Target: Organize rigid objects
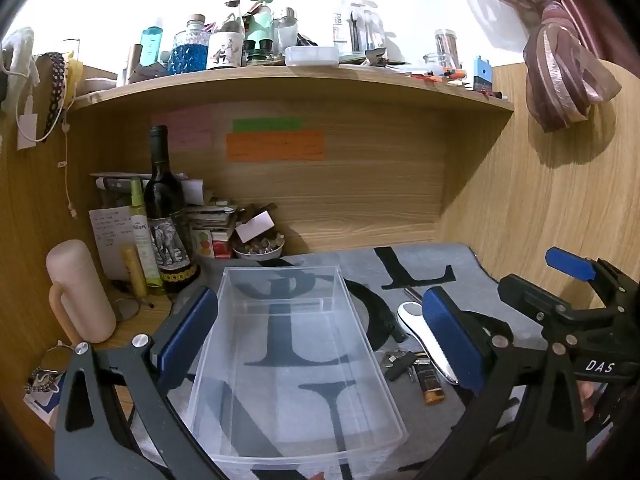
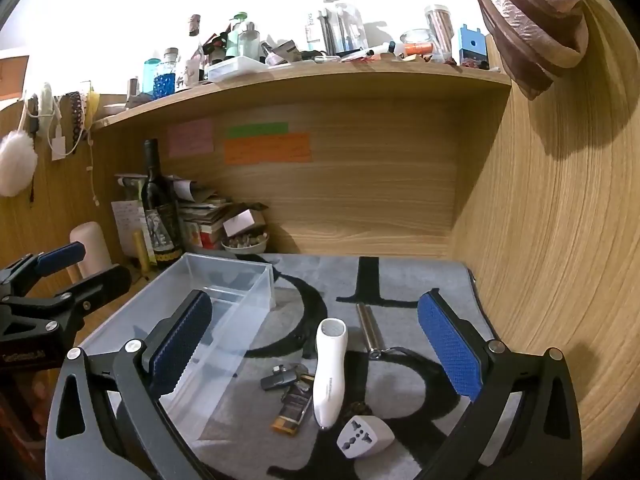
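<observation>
Clear plastic bin, empty, sits on the grey mat directly between the spread fingers of the left gripper, its sides untouched by either blue pad. Ahead of the right gripper, whose jaws are also spread wide and hold nothing, a white handheld device lies lengthwise between the fingers, with a white travel adapter nearest, keys and a small dark-and-orange packet to its left, and a metal cylinder beyond. That bin lies just left of the right gripper's left finger.
</observation>
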`<state>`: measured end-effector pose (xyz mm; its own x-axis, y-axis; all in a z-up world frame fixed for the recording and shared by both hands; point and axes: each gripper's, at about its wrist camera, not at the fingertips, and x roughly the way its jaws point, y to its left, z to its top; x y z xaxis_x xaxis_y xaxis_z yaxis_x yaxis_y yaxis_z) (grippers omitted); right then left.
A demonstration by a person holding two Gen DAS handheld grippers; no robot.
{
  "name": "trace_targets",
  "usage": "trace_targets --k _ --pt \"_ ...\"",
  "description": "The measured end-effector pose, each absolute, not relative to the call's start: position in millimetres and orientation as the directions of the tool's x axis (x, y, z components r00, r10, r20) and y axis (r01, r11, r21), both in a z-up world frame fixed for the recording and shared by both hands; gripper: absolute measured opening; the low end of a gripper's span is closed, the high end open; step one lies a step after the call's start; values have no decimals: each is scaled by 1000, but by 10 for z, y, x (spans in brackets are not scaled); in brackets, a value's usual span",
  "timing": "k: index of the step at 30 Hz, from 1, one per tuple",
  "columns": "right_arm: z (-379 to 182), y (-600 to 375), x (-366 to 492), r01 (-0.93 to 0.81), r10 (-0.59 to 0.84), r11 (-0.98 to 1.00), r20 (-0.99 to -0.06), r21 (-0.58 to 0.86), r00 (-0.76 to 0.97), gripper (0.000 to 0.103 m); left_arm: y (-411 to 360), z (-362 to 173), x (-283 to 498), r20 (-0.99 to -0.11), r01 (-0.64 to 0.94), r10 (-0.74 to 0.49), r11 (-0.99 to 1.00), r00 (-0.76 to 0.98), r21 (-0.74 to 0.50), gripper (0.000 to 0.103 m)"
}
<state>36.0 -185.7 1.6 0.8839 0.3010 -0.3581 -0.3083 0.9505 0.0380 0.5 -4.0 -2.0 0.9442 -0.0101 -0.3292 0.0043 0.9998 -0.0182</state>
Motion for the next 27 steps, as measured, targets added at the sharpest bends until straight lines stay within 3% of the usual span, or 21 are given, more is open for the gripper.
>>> trace_targets --k 27 --pt "49 -1860 319 -314 306 949 -351 34 885 103 -102 -15 -22 -321 18 -15 1000 947 6 103"
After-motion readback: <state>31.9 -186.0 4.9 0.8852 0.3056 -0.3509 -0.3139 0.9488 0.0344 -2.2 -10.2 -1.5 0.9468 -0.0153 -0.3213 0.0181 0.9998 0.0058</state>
